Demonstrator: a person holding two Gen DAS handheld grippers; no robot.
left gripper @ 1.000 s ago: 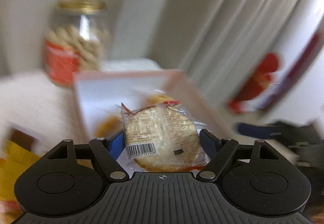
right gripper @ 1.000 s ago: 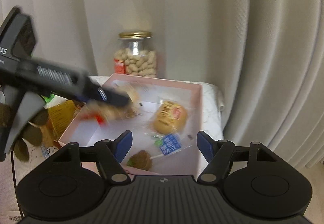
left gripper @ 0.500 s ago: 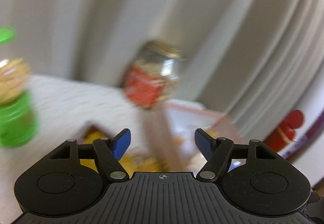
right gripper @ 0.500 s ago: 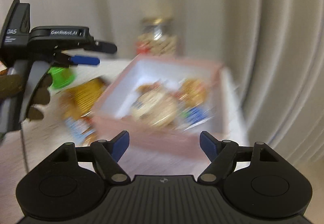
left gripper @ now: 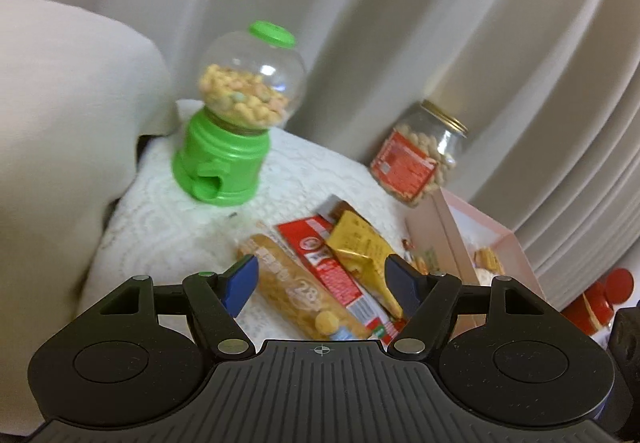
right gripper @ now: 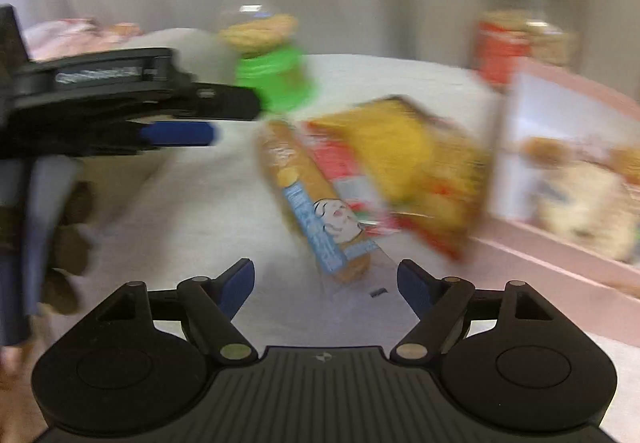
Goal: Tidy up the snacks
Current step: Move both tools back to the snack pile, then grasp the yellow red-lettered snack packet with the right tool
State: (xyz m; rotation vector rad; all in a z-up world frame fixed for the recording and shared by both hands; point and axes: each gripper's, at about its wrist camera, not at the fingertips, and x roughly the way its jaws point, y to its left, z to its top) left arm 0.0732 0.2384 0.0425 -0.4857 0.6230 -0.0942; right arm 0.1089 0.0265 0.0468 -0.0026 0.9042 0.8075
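- Plainly, our biggest risk is the pink box (left gripper: pixel 452 239): it stands just right of the loose packets, a round wrapped biscuit (right gripper: pixel 580 199) and other snacks already in it, and a sweeping arm could knock its wall or tip it.
- Next, the green candy dispenser (left gripper: pixel 224 159) and the peanut jar (left gripper: pixel 420 155) stand upright behind the pile; overreaching may topple either.
- We see three packets overlapping on the white cloth (left gripper: pixel 168 227): a long tan packet (left gripper: pixel 292 295), a red packet (left gripper: pixel 332 267) and a yellow packet (left gripper: pixel 360 247). Closing on the pile could pinch two at once or drag the cloth.
- Our left gripper (left gripper: pixel 320 279) hangs over them, jaws wide and empty.
- Our right gripper (right gripper: pixel 326 279) has just been opening its jaws, nothing between them; both heading for one pile, they could collide.
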